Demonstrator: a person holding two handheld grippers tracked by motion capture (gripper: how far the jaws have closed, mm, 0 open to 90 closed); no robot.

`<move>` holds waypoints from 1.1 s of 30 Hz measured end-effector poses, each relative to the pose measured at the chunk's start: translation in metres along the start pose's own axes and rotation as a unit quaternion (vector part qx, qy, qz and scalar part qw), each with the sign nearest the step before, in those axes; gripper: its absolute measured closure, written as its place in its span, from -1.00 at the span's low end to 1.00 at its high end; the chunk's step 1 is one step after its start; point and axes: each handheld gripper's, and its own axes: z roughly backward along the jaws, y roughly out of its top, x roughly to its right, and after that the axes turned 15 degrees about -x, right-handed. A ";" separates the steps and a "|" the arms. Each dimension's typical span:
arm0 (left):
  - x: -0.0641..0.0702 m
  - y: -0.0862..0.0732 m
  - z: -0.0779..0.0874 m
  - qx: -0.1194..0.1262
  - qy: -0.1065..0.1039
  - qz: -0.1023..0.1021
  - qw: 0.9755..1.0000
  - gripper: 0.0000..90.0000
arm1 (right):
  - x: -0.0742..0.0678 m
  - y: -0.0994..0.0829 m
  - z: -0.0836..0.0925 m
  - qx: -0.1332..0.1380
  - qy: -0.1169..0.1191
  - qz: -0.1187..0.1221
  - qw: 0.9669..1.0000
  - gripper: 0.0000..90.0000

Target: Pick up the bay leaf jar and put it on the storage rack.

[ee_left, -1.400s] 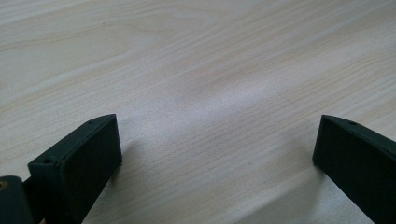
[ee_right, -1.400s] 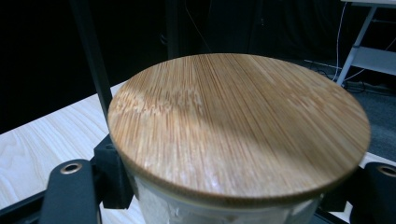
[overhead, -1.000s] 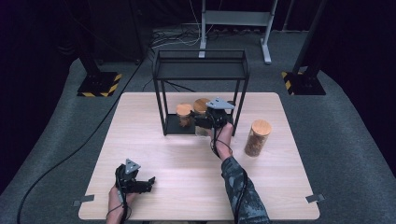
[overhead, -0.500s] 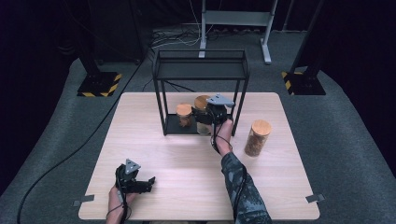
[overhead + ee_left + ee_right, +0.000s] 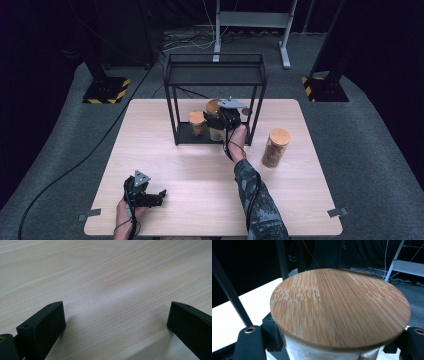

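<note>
High view: right tongs (image 5: 218, 121) pinch a lidded jar (image 5: 215, 108) at the rack's (image 5: 215, 75) lower shelf beside one placed jar (image 5: 197, 122), a third (image 5: 274, 147) waits on the bench (image 5: 165, 150); left tongs (image 5: 159, 195) spread, idle

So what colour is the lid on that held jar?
Light brown striped bamboo lid, clearest in the right gripper view.

Black wire rack (image 5: 215, 75) sits at desk (image 5: 165, 165) back edge. Small wood-lidded jar (image 5: 197, 123) inside rack on its lower-left shelf. Taller lidded jar (image 5: 275, 147) stands on desk just right of rack, outside it.
</note>
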 end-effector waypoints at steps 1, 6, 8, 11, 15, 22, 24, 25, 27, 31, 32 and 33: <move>0.000 0.000 0.000 0.000 0.000 0.000 1.000 -0.97 | 0.001 0.001 0.000 0.001 0.001 -0.003 1.000 -0.45; 0.000 0.000 0.000 0.000 0.000 0.000 1.000 -0.97 | 0.003 0.002 -0.003 0.002 -0.001 -0.010 1.000 -0.45; 0.000 0.000 0.000 0.000 -0.001 0.000 1.000 -0.97 | 0.004 0.002 -0.004 0.000 -0.002 -0.011 1.000 -0.45; 0.000 0.000 0.000 0.000 -0.001 -0.001 1.000 -0.97 | 0.006 0.002 -0.006 -0.003 -0.003 -0.012 1.000 -0.45; 0.000 0.000 0.000 0.000 -0.001 0.000 1.000 -0.97 | 0.007 0.002 -0.008 -0.005 -0.003 -0.017 1.000 -0.45; 0.000 0.000 0.000 0.000 -0.001 0.000 1.000 -0.97 | 0.007 0.003 -0.012 -0.004 -0.002 -0.020 1.000 -0.45; 0.000 0.000 0.000 0.000 -0.001 0.000 1.000 -0.97 | 0.007 0.004 -0.013 -0.004 -0.002 -0.021 1.000 -0.45; 0.000 0.000 0.000 0.000 -0.001 0.000 1.000 -0.97 | 0.008 0.004 -0.014 -0.003 -0.004 -0.018 1.000 -0.45; 0.000 0.000 0.000 0.000 -0.001 0.000 1.000 -0.97 | 0.008 0.004 -0.015 -0.004 -0.005 -0.018 1.000 -0.45; 0.000 0.000 0.000 0.000 -0.001 0.000 1.000 -0.97 | 0.010 0.004 -0.018 -0.005 -0.005 -0.023 1.000 -0.45; 0.000 0.000 0.000 0.000 -0.001 0.000 1.000 -0.97 | 0.011 0.004 -0.019 -0.005 -0.005 -0.026 1.000 -0.45; 0.000 0.000 0.000 0.000 -0.001 -0.001 1.000 -0.97 | 0.011 0.004 -0.019 -0.007 -0.005 -0.028 1.000 -0.45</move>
